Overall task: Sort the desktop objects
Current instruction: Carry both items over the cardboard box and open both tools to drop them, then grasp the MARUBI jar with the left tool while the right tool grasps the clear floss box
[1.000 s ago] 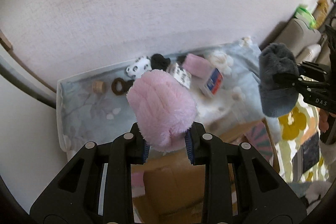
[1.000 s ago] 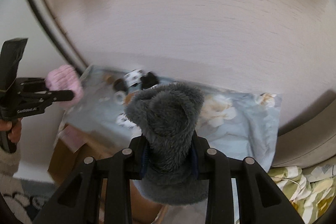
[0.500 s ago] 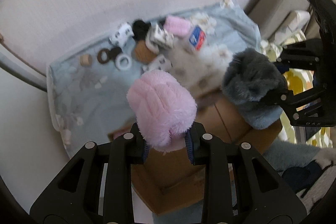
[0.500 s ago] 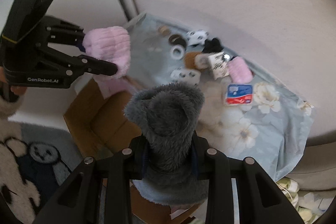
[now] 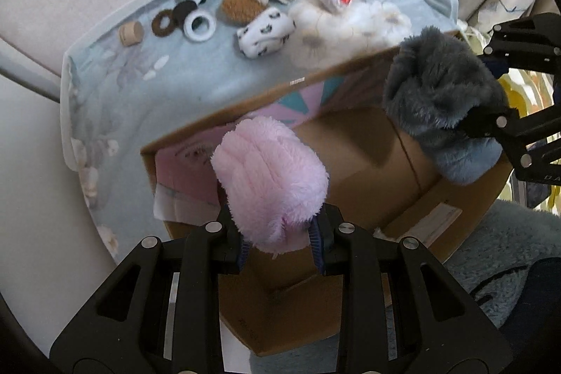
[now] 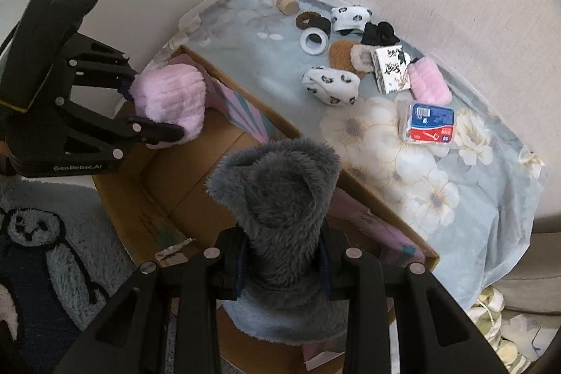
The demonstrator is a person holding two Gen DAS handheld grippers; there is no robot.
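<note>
A: Count at the fingers?
B: Two fluffy slippers. Left gripper [image 5: 278, 242] is clamped on the pink slipper [image 5: 270, 177]; right gripper [image 6: 284, 269] is clamped on the grey slipper [image 6: 280, 198]. Both hang over one open cardboard box [image 5: 368, 163].
A: Beyond the fingertips?
B: On the flowered cloth [image 6: 438, 184]: two spotted white slippers [image 6: 331, 85], one white tape ring [image 6: 314, 41], one wooden spool [image 6: 286, 4], one blue-and-red packet [image 6: 428, 123].
</note>
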